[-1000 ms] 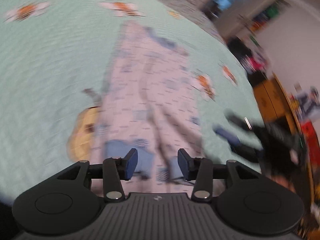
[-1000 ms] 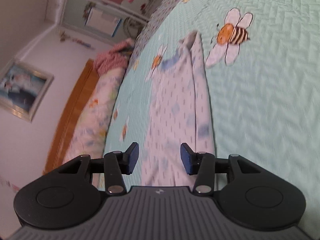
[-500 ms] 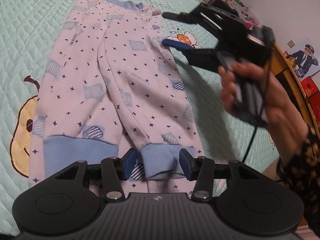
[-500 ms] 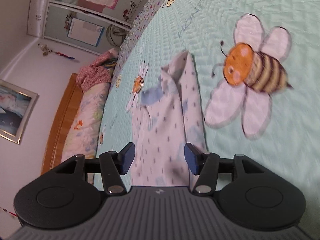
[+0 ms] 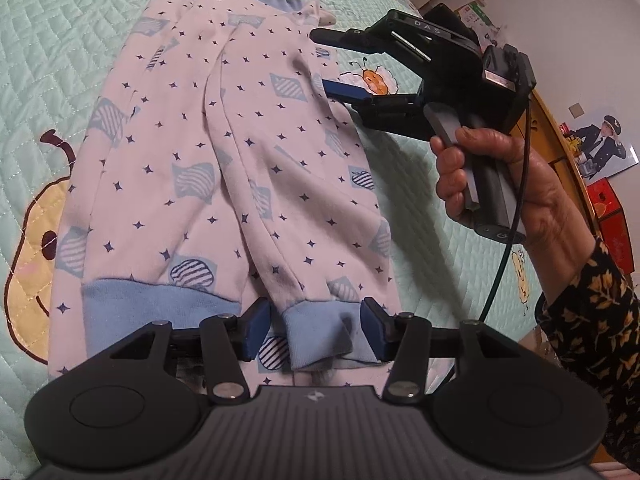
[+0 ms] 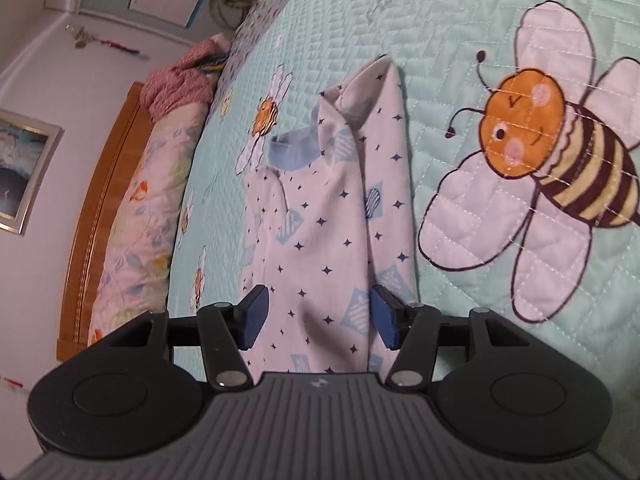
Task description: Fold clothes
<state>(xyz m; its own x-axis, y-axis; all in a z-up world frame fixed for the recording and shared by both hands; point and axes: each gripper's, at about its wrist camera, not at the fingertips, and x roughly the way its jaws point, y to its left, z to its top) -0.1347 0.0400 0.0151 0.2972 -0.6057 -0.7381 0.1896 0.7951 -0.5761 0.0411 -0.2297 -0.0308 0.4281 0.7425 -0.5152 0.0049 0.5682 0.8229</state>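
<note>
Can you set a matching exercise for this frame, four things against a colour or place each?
Things:
1. pyjama top
2. sleeve cuff
3. bee picture
4. pillow

Descriptions:
a. plain light blue, between the left gripper's open jaws
b. orange head, striped body, stitched on the quilt
c. white with dark stars
d. floral, along the wooden headboard

Pairs: 1-c, 2-a, 3-b, 4-d

A bed (image 6: pixel 460 32) under a mint quilted cover stitched with bees carries a white star-print pajama top (image 5: pixel 224 168) lying flat at frame centre; a floral pillow (image 6: pixel 140 220) lies far left.
</note>
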